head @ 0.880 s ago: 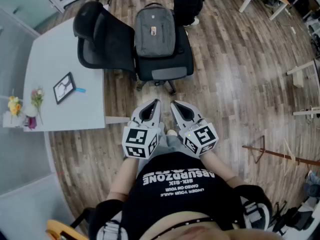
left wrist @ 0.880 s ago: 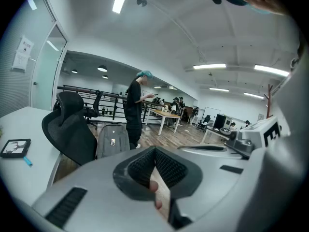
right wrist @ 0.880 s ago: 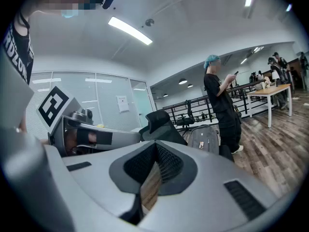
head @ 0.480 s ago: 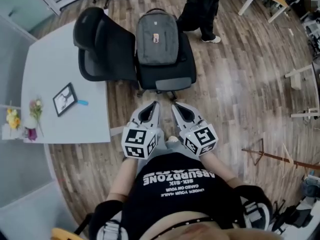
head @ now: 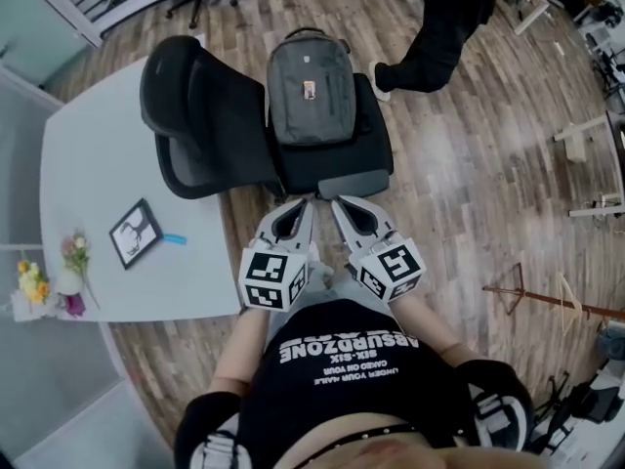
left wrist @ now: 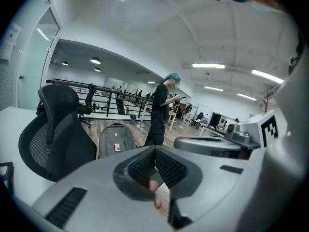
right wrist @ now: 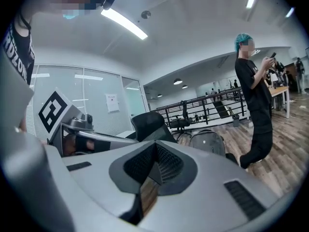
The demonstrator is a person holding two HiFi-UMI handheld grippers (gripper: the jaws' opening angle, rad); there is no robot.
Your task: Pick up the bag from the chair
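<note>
A grey backpack [head: 311, 88] stands on the seat of a black office chair [head: 337, 159], leaning back beside the mesh backrest. Both grippers are held close to my body, short of the chair's front edge. The left gripper [head: 302, 207] and right gripper [head: 343, 207] point at the seat, side by side, each shut with nothing in it. In the left gripper view the backpack [left wrist: 116, 140] shows beyond the closed left gripper [left wrist: 154, 151]. From the right gripper [right wrist: 155, 151] the backpack [right wrist: 208, 141] appears ahead, right of centre.
A white table [head: 117, 154] stands left of the chair with a framed picture [head: 135, 233], a blue item [head: 174, 239] and flowers [head: 59, 277]. A person in black [head: 439, 37] walks at the upper right. Wooden sticks [head: 547, 301] lie on the floor at right.
The chair and backpack now sit nearer to the grippers. The person in black has walked to the right. Both grippers stay shut in the same pose.
</note>
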